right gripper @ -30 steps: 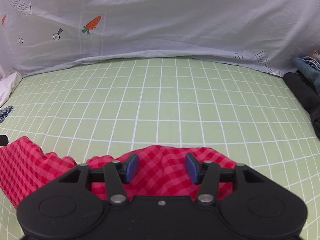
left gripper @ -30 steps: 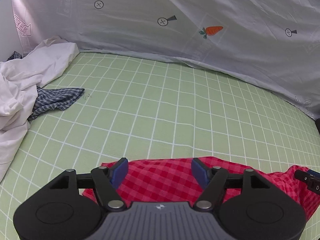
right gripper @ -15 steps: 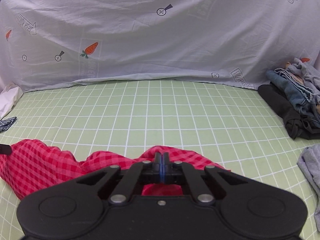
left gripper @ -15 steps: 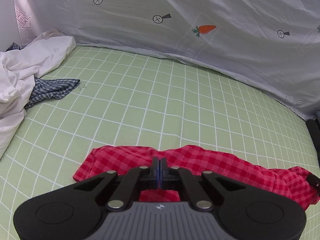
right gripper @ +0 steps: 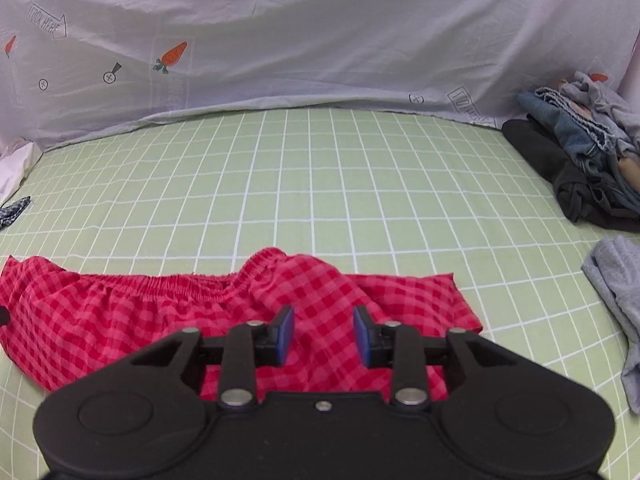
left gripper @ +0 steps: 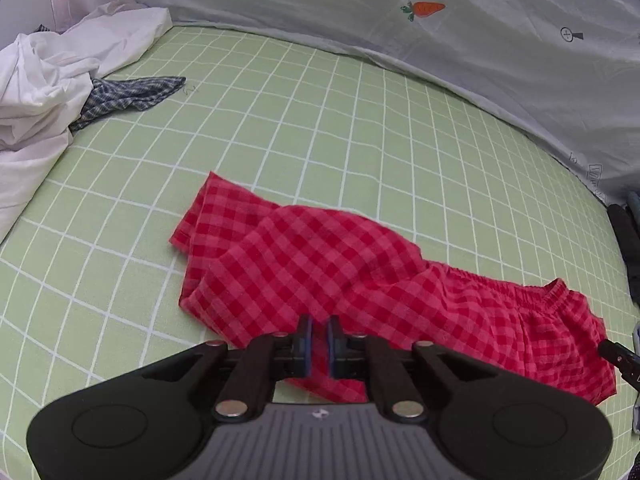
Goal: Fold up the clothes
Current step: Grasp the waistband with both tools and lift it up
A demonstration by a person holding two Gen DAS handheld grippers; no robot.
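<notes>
From my left wrist, my left tongs (left gripper: 318,340) sit at 6 o'clock with the blue pads drawn to a narrow slit, a little gap between them; red cloth shows in that slit, but I cannot tell whether the pads actually pinch it; the red checked shorts (left gripper: 360,276) lie crumpled on the green grid sheet (left gripper: 320,128), running from the centre out toward 4 o'clock, elastic waistband on the far edge at 3 o'clock; a white garment (left gripper: 52,72) is heaped at 10 o'clock, with a blue plaid cloth (left gripper: 132,94) poking from under it; the pale printed backdrop (left gripper: 480,32) spans 12 to 2 o'clock. From my right wrist, my right tongs (right gripper: 324,338) stand wide apart at 6 o'clock, pads over the shorts (right gripper: 160,312) and gripping nothing; the shorts stretch from 9 o'clock to just past centre; a pile of dark and denim clothes (right gripper: 588,168) rests at 2 o'clock, and a grey garment (right gripper: 620,288) at 3 o'clock.
</notes>
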